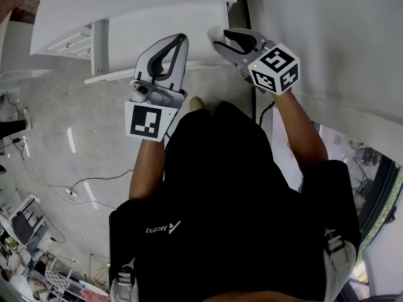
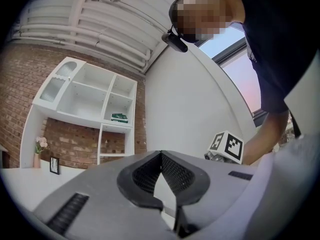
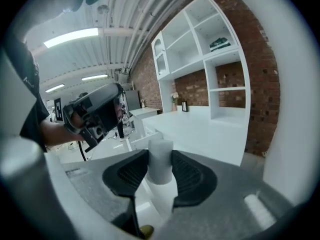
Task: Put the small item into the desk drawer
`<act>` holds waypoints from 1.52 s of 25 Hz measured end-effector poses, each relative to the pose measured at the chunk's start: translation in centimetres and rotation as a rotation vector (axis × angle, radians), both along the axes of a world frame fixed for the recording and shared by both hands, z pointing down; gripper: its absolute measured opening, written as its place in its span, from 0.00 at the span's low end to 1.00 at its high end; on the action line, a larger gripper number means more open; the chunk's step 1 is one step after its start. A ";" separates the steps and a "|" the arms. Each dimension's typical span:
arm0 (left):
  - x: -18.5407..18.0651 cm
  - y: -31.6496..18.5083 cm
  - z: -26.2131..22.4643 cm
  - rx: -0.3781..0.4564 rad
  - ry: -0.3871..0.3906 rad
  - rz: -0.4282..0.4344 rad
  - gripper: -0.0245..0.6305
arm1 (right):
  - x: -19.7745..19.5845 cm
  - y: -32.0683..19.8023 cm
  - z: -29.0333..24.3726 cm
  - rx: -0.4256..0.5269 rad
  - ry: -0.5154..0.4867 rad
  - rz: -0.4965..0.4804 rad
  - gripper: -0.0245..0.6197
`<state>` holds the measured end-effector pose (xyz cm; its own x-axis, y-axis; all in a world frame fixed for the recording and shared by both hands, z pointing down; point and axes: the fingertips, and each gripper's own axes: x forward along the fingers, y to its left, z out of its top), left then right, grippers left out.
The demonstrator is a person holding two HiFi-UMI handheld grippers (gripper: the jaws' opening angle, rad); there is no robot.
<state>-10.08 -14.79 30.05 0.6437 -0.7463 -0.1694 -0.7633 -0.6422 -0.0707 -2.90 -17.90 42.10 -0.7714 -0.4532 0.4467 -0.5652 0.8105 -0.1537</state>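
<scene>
Between the jaws of the right gripper (image 3: 160, 154), in the middle of its own view, I have the small item (image 3: 161, 165). It is a pale, plain cylinder, and both dark pads press on its sides. The jaws stand fairly wide only because the item fills the gap. Its long axis runs straight up the frame. Its top end stands clear above the pads and its lower end drops out of sight between them, so it seems to point out past the fingertips. I judge that this suits the task, since I can lower it end-first and let go.

At lower centre of its own view, the left gripper (image 2: 161, 156) has its jaw tips touching and nothing between them. It is raised beside the right one, I take it simply to stay out of the way.

In the upper part of the head view, both grippers hang over the white desk (image 1: 126, 5). Below them is what looks like a pulled-out drawer (image 1: 126, 43), though I can't see inside it. The item is above it and not yet in.
</scene>
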 end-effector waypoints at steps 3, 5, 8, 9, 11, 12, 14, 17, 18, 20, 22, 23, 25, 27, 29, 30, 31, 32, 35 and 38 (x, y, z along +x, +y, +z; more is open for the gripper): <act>-0.4 -1.0 0.7 -0.003 -0.003 -0.011 0.04 | -0.5 -1.3 2.5 -0.055 0.072 -0.026 0.27; -0.6 -1.7 1.5 -0.016 -0.009 -0.021 0.04 | -0.7 -2.1 4.5 -0.091 0.125 -0.045 0.27; -0.8 -2.5 2.4 -0.036 -0.009 -0.041 0.04 | -0.7 -2.9 7.1 -0.137 0.206 -0.070 0.27; -0.8 -2.7 2.5 -0.039 -0.006 -0.048 0.04 | -0.7 -3.0 7.7 -0.152 0.229 -0.079 0.27; -0.8 -3.0 2.3 -0.045 0.001 -0.059 0.04 | -0.5 -3.2 8.9 -0.184 0.276 -0.098 0.27; -0.8 -3.2 2.3 -0.048 0.005 -0.064 0.04 | -0.4 -3.3 9.5 -0.200 0.302 -0.108 0.27; -0.8 -3.5 2.0 -0.050 0.010 -0.075 0.04 | -0.3 -3.5 10.8 -0.237 0.350 -0.124 0.27; -0.5 -3.6 1.8 -0.051 0.012 -0.087 0.04 | 0.1 -3.8 12.8 -0.293 0.410 -0.140 0.27; -0.5 -3.7 1.9 -0.052 0.011 -0.092 0.04 | 0.1 -3.9 13.5 -0.311 0.425 -0.142 0.27; -0.6 -3.7 2.2 -0.057 0.010 -0.103 0.04 | 0.2 -4.1 15.1 -0.349 0.457 -0.141 0.27; -0.8 -3.7 2.4 -0.060 0.008 -0.117 0.04 | 0.2 -4.1 16.5 -0.387 0.489 -0.143 0.27; -0.9 -3.7 2.4 -0.060 0.008 -0.124 0.04 | 0.2 -4.1 17.2 -0.402 0.505 -0.148 0.27; -1.1 -3.6 2.2 -0.059 0.007 -0.139 0.04 | 0.1 -4.0 18.2 -0.423 0.539 -0.164 0.27; -1.4 -3.3 2.2 -0.060 0.007 -0.154 0.04 | 0.1 -3.7 19.2 -0.441 0.572 -0.179 0.27; -1.7 -3.2 2.4 -0.066 0.009 -0.166 0.04 | 0.0 -3.6 20.2 -0.458 0.604 -0.190 0.27; -1.8 -3.1 2.6 -0.069 0.010 -0.171 0.04 | -0.1 -3.5 20.6 -0.466 0.618 -0.196 0.27; -2.0 -3.1 2.7 -0.071 0.012 -0.177 0.04 | -0.3 -3.5 21.0 -0.472 0.631 -0.202 0.28; -2.2 -3.1 2.8 -0.073 0.012 -0.182 0.04 | -0.4 -3.5 21.5 -0.477 0.645 -0.207 0.28; -2.6 -3.0 3.4 -0.079 0.014 -0.194 0.04 | -0.6 -3.5 23.0 -0.488 0.690 -0.212 0.28; -3.0 -3.0 3.8 -0.082 0.016 -0.204 0.04 | -0.8 -3.5 24.1 -0.495 0.720 -0.214 0.28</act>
